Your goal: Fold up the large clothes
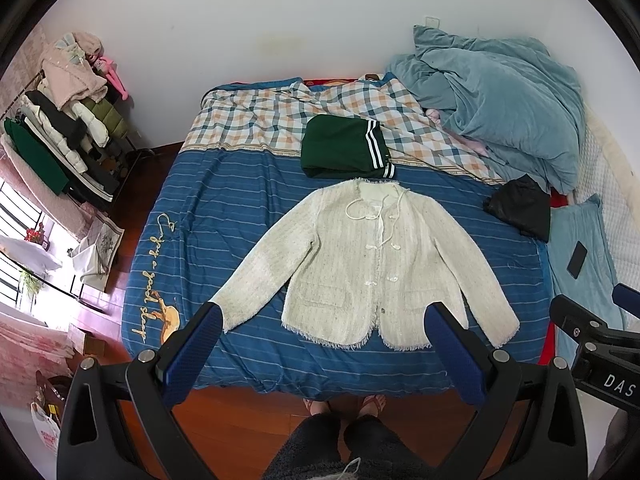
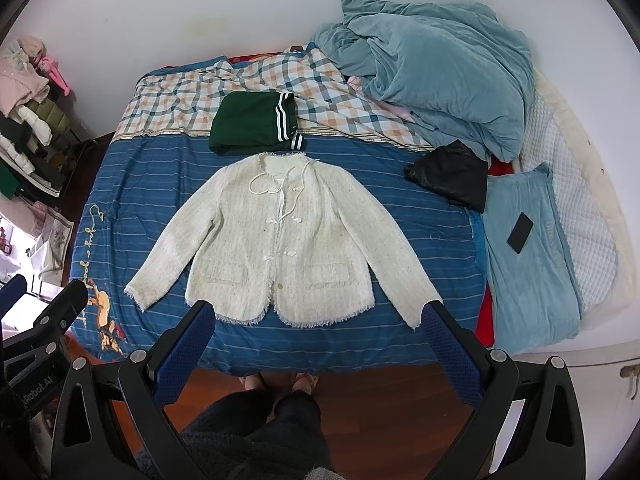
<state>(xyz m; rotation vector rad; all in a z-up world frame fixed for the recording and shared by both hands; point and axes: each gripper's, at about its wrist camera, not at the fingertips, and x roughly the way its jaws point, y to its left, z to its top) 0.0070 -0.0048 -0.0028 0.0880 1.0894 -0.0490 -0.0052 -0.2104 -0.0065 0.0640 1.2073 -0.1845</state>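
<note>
A cream tweed jacket (image 1: pixel 368 264) lies flat and face up on the blue striped bed cover (image 1: pixel 224 208), sleeves spread out to both sides, hem toward me. It also shows in the right wrist view (image 2: pixel 280 244). My left gripper (image 1: pixel 324 328) is open and empty, held above the near bed edge over the jacket's hem. My right gripper (image 2: pixel 320 328) is open and empty too, held above the same edge; its body shows at the right of the left wrist view (image 1: pixel 596 340).
A folded green garment (image 1: pixel 344 146) with white stripes lies just beyond the jacket's collar. A black garment (image 1: pixel 520 206), a phone (image 1: pixel 577 259) on a light blue pillow (image 2: pixel 528 248) and a heaped blue duvet (image 1: pixel 504 96) are at the right. A clothes rack (image 1: pixel 68 128) stands at the left.
</note>
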